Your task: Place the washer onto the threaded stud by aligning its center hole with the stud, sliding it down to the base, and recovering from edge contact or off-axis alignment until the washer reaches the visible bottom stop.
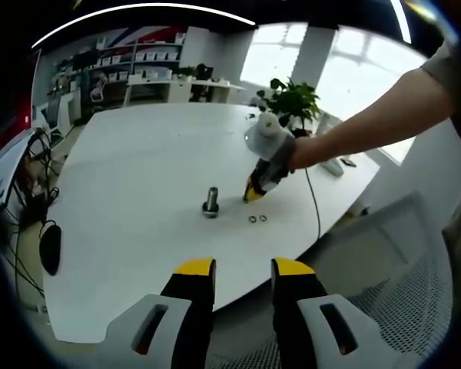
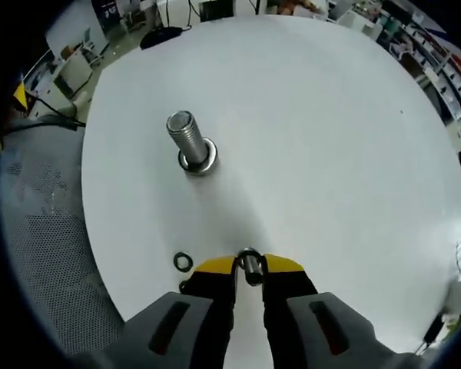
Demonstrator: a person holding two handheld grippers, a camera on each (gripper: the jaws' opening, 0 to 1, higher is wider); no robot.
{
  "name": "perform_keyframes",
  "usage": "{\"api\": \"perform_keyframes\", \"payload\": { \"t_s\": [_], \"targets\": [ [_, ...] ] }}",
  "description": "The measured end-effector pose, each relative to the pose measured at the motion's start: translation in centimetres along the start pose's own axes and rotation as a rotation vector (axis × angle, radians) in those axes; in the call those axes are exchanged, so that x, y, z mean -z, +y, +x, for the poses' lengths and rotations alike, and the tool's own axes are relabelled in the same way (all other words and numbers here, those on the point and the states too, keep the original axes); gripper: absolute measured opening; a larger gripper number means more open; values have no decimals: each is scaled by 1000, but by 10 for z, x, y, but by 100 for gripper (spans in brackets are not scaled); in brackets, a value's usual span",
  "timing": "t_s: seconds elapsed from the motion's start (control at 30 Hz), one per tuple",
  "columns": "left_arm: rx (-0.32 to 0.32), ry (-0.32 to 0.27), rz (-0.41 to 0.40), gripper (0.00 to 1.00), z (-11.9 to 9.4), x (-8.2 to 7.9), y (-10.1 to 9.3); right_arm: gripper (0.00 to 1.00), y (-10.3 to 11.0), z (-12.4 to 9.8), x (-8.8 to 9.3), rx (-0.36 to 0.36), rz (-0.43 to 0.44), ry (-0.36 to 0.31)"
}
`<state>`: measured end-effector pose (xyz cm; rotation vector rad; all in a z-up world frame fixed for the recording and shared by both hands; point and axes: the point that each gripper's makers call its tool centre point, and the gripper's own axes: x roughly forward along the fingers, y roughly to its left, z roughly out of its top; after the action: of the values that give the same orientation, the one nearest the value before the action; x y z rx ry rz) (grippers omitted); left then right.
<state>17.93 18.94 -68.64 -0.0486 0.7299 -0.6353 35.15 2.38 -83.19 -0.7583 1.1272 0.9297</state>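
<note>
Clearly the right gripper (image 2: 250,270) is nearer, jaws pinched on a washer (image 2: 250,265); the upright threaded stud (image 2: 186,134) stands ahead, well apart; the left gripper (image 1: 243,270) waits parted, empty.

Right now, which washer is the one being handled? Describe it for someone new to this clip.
On the round white table, look below the upright threaded stud, near the table's edge. The washer sits pinched between the right gripper tips, unlike the dark spare ring lying flat on the table just left of it.
</note>
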Motion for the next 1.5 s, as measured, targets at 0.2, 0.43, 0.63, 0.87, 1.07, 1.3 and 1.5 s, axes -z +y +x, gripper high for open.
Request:
{"api": "perform_keyframes", "payload": {
  "t_s": [0.2,0.43,0.63,0.87,1.07,1.3,1.5],
  "targets": [
    [2,3,2,27,0,0,-1,15,0,0,0,0,19,-10],
    [0,3,2,27,0,0,0,15,0,1,1,-4,28,-15],
    [-4,-10,-3,27,-1,-2,0,16,-1,0,3,-10,74,-11],
    [-1,-14,4,27,0,-3,0,19,-2,-5,9,2,76,-6],
    [5,-18,-1,27,-1,-3,-1,19,-8,-17,15,4,113,-18],
    [0,-4,0,27,0,-1,0,21,-5,-23,28,3,139,-18],
    [9,6,0,27,1,1,-2,22,9,-30,33,-13,159,-34]
  ]
}}
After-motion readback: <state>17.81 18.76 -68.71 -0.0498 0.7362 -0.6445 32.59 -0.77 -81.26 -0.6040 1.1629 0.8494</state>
